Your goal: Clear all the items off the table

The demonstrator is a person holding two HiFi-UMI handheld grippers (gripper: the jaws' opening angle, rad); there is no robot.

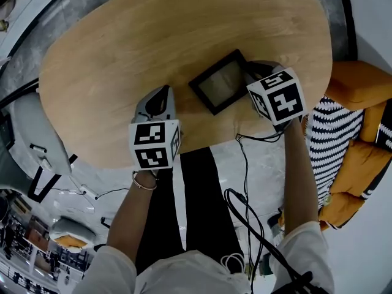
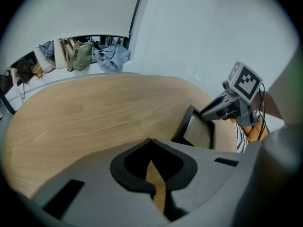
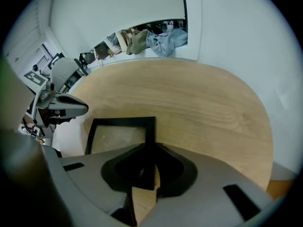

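On table [image 1: 122, 54]: one picture frame [image 1: 219, 81], right tool [image 3: 144, 174] clamping edge.

Matt wood-grain table [image 1: 122, 60], smooth black frame [image 1: 220, 82]

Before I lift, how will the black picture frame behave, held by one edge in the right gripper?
The picture frame looks rigid, so it should rise as one piece. Gripped by the right gripper on one side bar only, it will probably hang tilted from that edge. Its pane may be glass: likely fragile, so set it down softly.
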